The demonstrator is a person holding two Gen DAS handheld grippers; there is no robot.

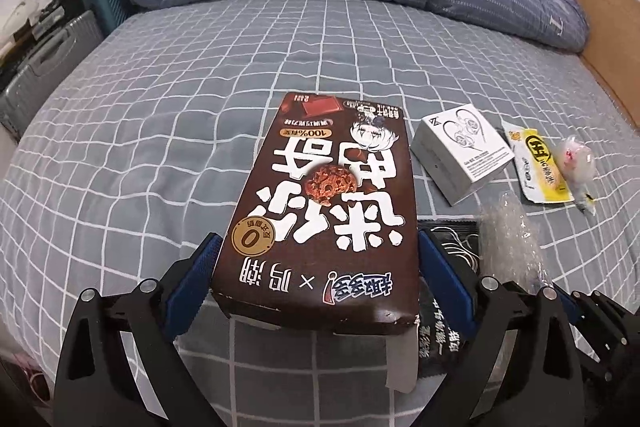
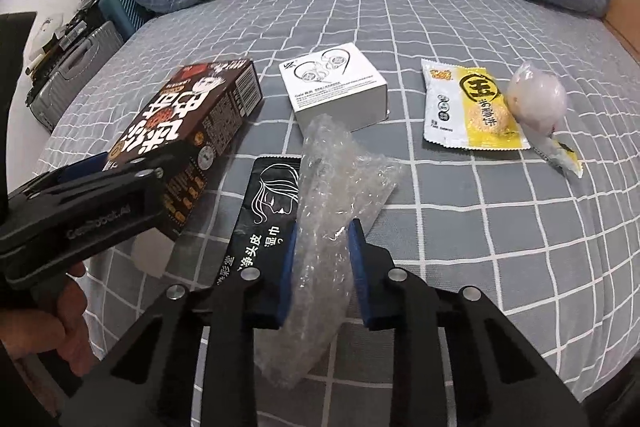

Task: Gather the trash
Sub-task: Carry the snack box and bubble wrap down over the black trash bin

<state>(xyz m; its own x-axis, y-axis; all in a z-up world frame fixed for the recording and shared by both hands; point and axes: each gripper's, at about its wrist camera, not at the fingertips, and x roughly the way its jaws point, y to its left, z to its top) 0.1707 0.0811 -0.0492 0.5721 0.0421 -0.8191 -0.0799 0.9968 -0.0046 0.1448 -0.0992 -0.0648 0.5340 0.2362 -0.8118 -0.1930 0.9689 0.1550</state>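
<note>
The right gripper [image 2: 322,259] is pinched on crumpled bubble wrap [image 2: 332,187] at lower centre. The brown biscuit box [image 1: 320,211] is clamped by the left gripper [image 1: 318,255], mid-frame.

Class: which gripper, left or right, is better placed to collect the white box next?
Neither is free, but right: it holds only light bubble wrap and the white box lies just ahead; left clamps the brown box.

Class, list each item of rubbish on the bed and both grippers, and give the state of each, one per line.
Brown biscuit box: gripped, far end on the bed.
Bubble wrap: crumpled, clamped.
Black sachet: flat, partly under bubble wrap.
White earphone box: closed, lying free.
Yellow snack packet: flat, lying free.
Left gripper: shut on the box.
Right gripper: shut on bubble wrap.
</note>
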